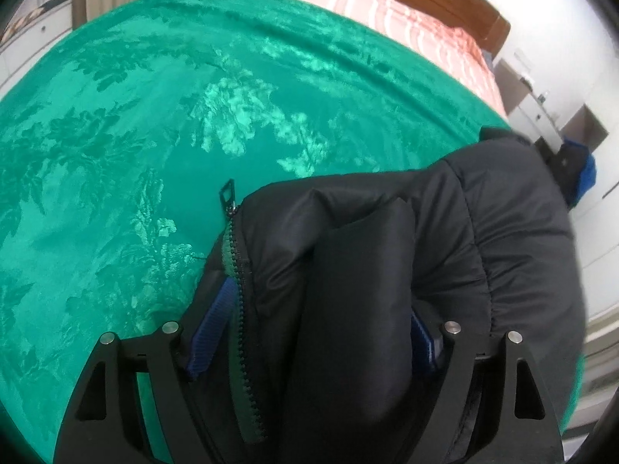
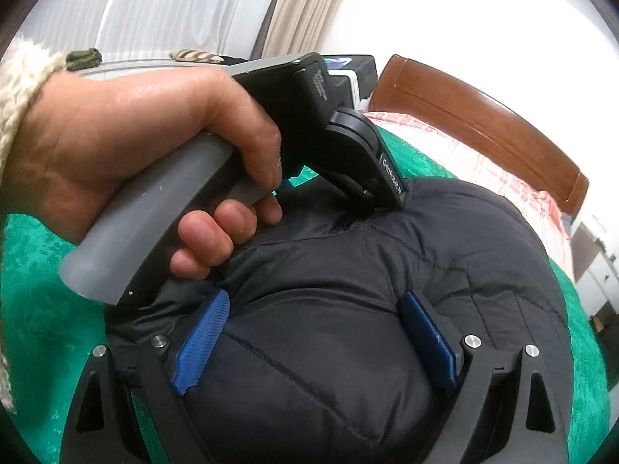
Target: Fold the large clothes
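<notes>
**Two claws settle a black puffer jacket on a green bed**

Nearest the left wrist camera, the left claw (image 1: 321, 309) stands wide, its blue ribbed pads set either side of a thick, upright fold of the black quilted puffer jacket (image 1: 503, 232). The padding fills the whole gap and partly hides one pad, so it is not possible to tell whether the claw is squeezing the fold or only straddling it. The wide spread suits so bulky a garment. Along the near edge of the fold runs a black zip on green tape (image 1: 241, 309), so this looks to be the jacket's front opening.

Nearest the right wrist camera, the right claw (image 2: 317, 309) is spread about as wide and rests astride the jacket's quilted body. Both pads touch the fabric, which puckers at one of them. Whether it is gripping or only pinning the jacket down cannot be told. Pinning would keep the slippery cloth from shifting during the fold.

Just beyond, a person's hand (image 2: 135, 147) in a cream knitted sleeve (image 2: 19, 89) holds the other tool's grey handle (image 2: 154, 232), tilted nose-down into the jacket.

The jacket lies on a shiny green floral bedspread (image 1: 116, 135), a broad flat place for folding. Farther off are a pink striped sheet (image 1: 387, 11) and a curved brown wooden headboard (image 2: 483, 116)
</notes>
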Demonstrator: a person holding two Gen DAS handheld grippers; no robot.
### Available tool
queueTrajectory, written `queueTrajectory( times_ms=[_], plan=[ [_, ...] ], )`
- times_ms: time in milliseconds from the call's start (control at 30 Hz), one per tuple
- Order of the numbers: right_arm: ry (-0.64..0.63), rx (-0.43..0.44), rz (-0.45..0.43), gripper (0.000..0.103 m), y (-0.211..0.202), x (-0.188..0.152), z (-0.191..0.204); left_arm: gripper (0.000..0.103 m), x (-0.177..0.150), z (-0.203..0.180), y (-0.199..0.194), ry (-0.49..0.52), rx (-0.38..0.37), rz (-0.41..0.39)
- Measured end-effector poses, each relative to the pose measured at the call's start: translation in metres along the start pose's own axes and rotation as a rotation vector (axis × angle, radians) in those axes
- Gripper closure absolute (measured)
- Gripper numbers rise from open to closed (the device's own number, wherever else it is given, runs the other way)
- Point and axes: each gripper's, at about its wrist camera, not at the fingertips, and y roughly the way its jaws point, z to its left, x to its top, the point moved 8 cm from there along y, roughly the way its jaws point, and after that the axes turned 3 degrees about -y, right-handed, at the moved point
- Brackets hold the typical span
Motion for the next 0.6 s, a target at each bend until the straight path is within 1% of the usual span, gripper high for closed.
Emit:
queueTrajectory(
  times_ms=[67, 100, 133, 167, 200, 233, 267, 300, 367, 433, 500, 533, 600],
  plan=[
    [0.044, 0.036, -0.017, 0.014, -0.024, 0.0, -0.01, 0.02, 0.003, 0.0, -0.019, -0.021, -0.023, -0.01],
    [0.095, 0.045, -0.053, 0.014, -0.049, 0.001, -0.018, 0.018, 0.003, 0.001, -0.036, -0.031, -0.048, -0.03],
    [0.126, 0.054, -0.081, 0.014, -0.066, 0.001, -0.024, 0.014, 0.0, 0.001, -0.054, -0.032, -0.08, -0.053],
    [0.176, 0.063, -0.117, 0.013, -0.095, -0.003, -0.033, 0.012, -0.003, 0.002, -0.07, -0.026, -0.111, -0.08],
    [0.205, 0.062, -0.13, 0.01, -0.113, -0.01, -0.04, 0.009, -0.013, 0.007, -0.09, -0.021, -0.139, -0.1],
    [0.227, 0.058, -0.137, 0.007, -0.127, -0.017, -0.046, 0.008, -0.02, 0.009, -0.099, -0.015, -0.148, -0.1],
    [0.248, 0.048, -0.134, 0.007, -0.141, -0.029, -0.053, 0.008, -0.032, 0.013, -0.108, -0.006, -0.159, -0.089],
    [0.278, 0.027, -0.118, 0.007, -0.154, -0.046, -0.062, 0.008, -0.05, 0.018, -0.117, 0.006, -0.178, -0.062],
    [0.328, -0.003, -0.07, 0.007, -0.17, -0.079, -0.078, 0.008, -0.074, 0.025, -0.125, 0.002, -0.218, -0.03],
    [0.379, -0.028, -0.017, 0.007, -0.178, -0.105, -0.091, 0.007, -0.093, 0.036, -0.131, -0.052, -0.288, 0.004],
    [0.444, -0.043, 0.03, 0.007, -0.185, -0.13, -0.105, 0.006, -0.104, 0.045, -0.13, -0.136, -0.363, 0.035],
    [0.466, -0.049, 0.046, 0.007, -0.186, -0.136, -0.111, 0.006, -0.106, 0.047, -0.128, -0.166, -0.392, 0.055],
    [0.504, -0.049, 0.066, 0.007, -0.19, -0.144, -0.123, 0.006, -0.105, 0.045, -0.121, -0.192, -0.442, 0.095]
  ],
)
